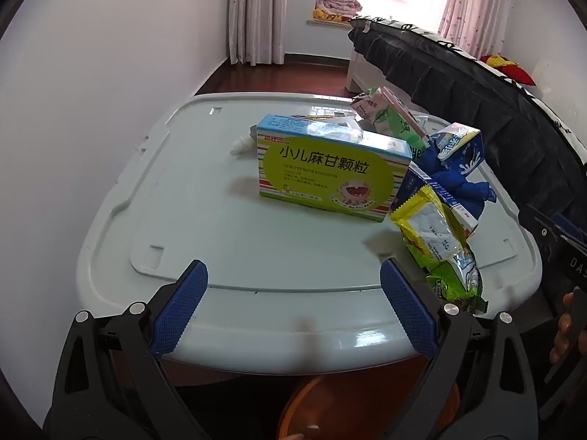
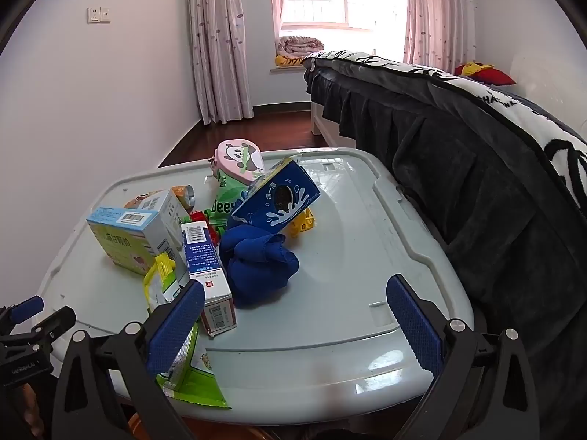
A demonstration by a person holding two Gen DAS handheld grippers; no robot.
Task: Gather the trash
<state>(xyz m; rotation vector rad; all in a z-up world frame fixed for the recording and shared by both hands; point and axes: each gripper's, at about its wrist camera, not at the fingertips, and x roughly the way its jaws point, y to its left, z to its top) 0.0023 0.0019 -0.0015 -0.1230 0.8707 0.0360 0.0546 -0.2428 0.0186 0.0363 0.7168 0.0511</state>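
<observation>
Trash lies on a pale grey bin lid point(image 1: 220, 242) point(image 2: 367, 249). A green and yellow medicine box point(image 1: 332, 174) point(image 2: 128, 234) stands upright. A yellow-green snack wrapper point(image 1: 440, 245) point(image 2: 183, 366) hangs over the front edge. A blue and white box point(image 2: 207, 267) lies beside a blue cloth point(image 2: 256, 264) point(image 1: 455, 179). A dark blue cookie box point(image 2: 279, 198) point(image 1: 460, 146) leans on the cloth. A green tissue pack point(image 2: 234, 183) point(image 1: 389, 117) sits behind. My left gripper point(image 1: 293, 304) is open and empty at the lid's front edge. My right gripper point(image 2: 297, 322) is open and empty, its left finger over the wrapper.
A bed with a dark skirt point(image 2: 477, 168) runs along the right of the lid. An orange bucket point(image 1: 367, 403) sits under the lid's front edge. Small yellow and red toys point(image 2: 302, 222) lie behind the cloth. A white wall is to the left.
</observation>
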